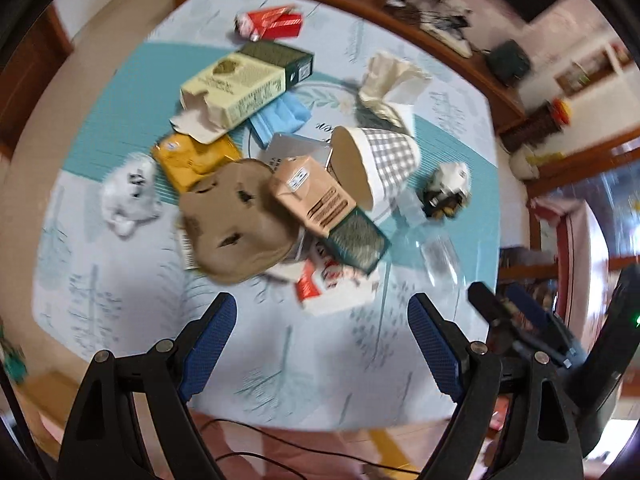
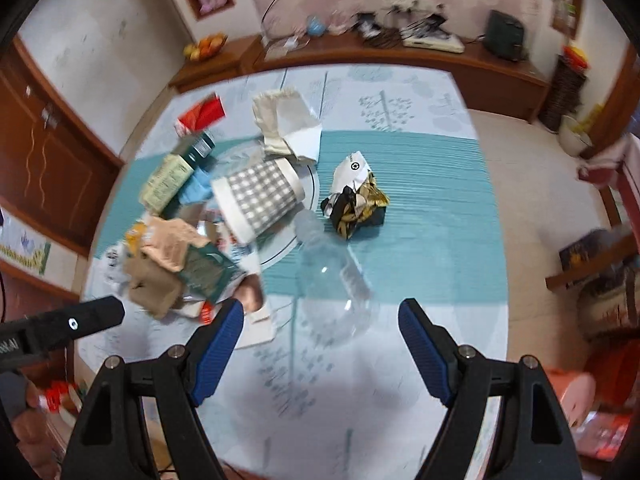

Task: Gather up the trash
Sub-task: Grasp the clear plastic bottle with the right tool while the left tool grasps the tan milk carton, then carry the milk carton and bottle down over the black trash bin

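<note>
While both grippers point steeply down, the table fills each view, its light printed cloth with a teal band running right to the edges. Bare cloth lies open along the near edge, right under both tools. Trash sits heaped left of centre: a brown pulp tray on top, a cream carton behind it, a gingham paper cup tipped on its side. Just beside the cup, a clear plastic bottle lies toward the right gripper, with open teal around it. A crumpled black-and-gold wrapper sits apart on the right. Left gripper: jaws wide, nothing between them. Right gripper: jaws wide too, above the bottle's end, pads clear.
</note>
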`<action>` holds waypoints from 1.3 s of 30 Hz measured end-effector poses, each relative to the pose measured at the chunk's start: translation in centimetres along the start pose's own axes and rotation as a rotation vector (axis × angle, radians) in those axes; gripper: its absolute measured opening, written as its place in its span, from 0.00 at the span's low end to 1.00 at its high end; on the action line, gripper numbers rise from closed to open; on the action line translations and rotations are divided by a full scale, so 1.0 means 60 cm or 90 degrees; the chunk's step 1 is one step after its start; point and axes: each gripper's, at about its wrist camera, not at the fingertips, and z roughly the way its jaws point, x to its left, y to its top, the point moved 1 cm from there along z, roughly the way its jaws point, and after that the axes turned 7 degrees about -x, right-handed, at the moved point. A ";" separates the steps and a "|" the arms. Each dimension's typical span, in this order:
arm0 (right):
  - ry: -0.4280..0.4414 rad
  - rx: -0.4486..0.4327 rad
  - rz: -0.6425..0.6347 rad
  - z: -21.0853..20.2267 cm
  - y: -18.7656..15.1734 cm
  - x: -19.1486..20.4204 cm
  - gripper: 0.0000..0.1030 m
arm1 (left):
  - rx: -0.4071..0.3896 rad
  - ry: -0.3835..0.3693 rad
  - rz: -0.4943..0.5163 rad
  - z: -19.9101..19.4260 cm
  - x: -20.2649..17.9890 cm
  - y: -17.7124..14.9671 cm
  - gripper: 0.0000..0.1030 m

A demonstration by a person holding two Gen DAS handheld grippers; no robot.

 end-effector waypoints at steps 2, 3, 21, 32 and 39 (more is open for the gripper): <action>0.004 0.026 -0.021 0.041 0.011 -0.005 0.76 | 0.019 0.017 -0.040 0.033 -0.006 0.011 0.84; 0.007 0.038 -0.030 0.058 0.014 -0.007 0.73 | 0.029 0.023 -0.062 0.048 -0.006 0.016 0.84; 0.072 0.122 -0.097 0.143 0.002 0.004 0.54 | 0.096 0.131 -0.260 0.154 0.006 0.055 0.84; 0.060 0.083 -0.079 0.116 -0.016 0.009 0.52 | 0.082 0.122 -0.232 0.146 -0.004 0.046 0.36; 0.064 0.050 -0.019 0.060 -0.043 0.017 0.51 | 0.052 0.078 -0.143 0.064 -0.001 0.026 0.36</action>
